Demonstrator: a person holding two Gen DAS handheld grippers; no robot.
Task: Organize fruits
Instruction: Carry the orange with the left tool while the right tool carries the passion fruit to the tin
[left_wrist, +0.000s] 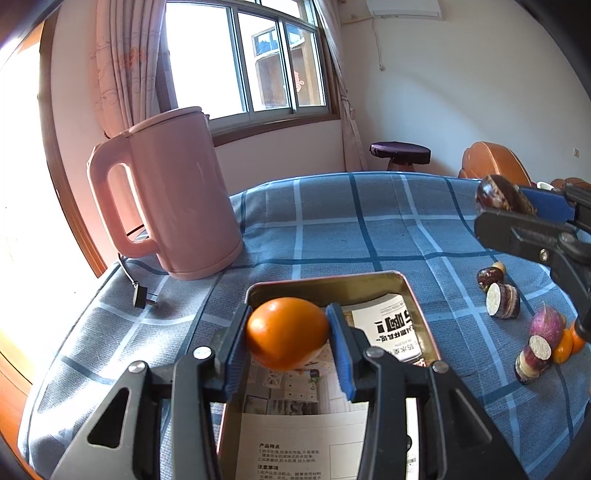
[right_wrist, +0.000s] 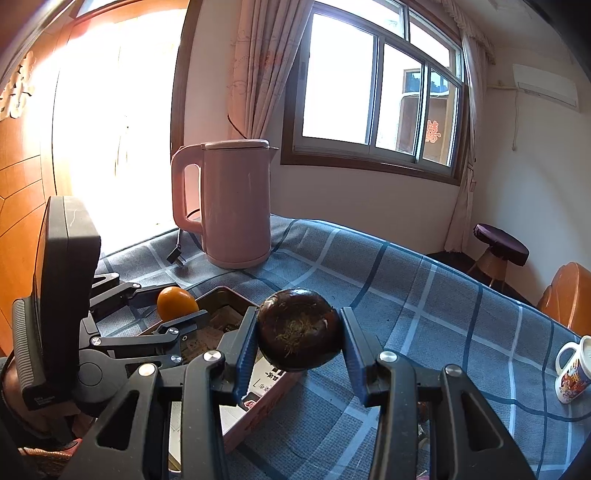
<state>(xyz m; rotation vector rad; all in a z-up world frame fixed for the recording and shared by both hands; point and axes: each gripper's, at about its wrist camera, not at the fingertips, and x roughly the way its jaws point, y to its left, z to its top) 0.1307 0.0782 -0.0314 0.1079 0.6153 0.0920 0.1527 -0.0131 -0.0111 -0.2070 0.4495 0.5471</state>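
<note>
Our left gripper (left_wrist: 290, 332) grips an orange (left_wrist: 287, 333) at lower centre of the left view, over a tin (left_wrist: 410, 295) lined with papers. Our right gripper (right_wrist: 298, 334) clamps a dark fruit (right_wrist: 299, 328) at centre of the right view, above the tin's edge. Cut fruit (left_wrist: 502, 300) lies on the counter (left_wrist: 332, 229) at right; a kettle (left_wrist: 173, 192) stands upper left.

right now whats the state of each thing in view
left tool: shut on the orange, above the tin
right tool: shut on the dark fruit, held in the air
tin: open, papers inside
kettle: upright, lid closed, unplugged
mug: upright
</note>
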